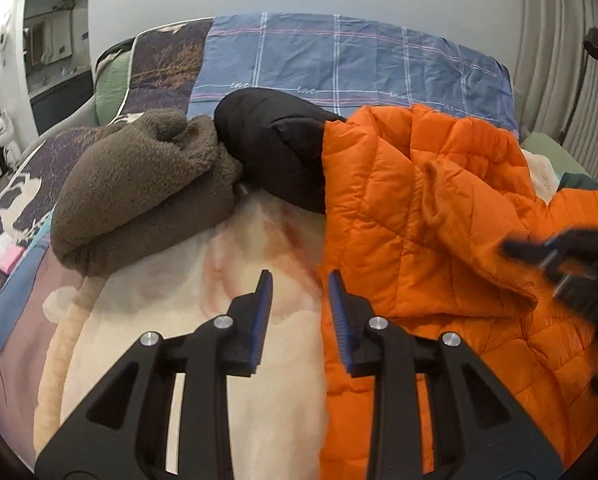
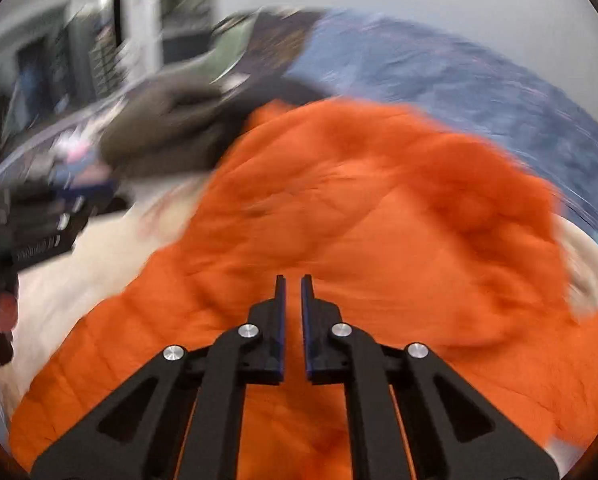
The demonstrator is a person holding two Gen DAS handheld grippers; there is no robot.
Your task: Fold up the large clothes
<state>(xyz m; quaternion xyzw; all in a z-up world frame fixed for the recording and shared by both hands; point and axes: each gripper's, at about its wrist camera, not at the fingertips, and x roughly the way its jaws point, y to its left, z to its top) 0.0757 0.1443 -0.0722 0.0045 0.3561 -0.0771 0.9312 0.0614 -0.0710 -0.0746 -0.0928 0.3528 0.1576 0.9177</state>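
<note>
An orange quilted puffer jacket lies crumpled on the bed, filling the right half of the left wrist view. It also fills the blurred right wrist view. My left gripper is open and empty, its jaws apart over the jacket's left edge and the cream blanket. My right gripper hovers over the jacket with its jaws a narrow gap apart and nothing between them. It shows blurred at the right edge of the left wrist view.
A folded brown fleece and a black puffer garment lie behind on the bed. A blue plaid cover spans the back. A curtain hangs at the right. The left gripper shows blurred in the right wrist view.
</note>
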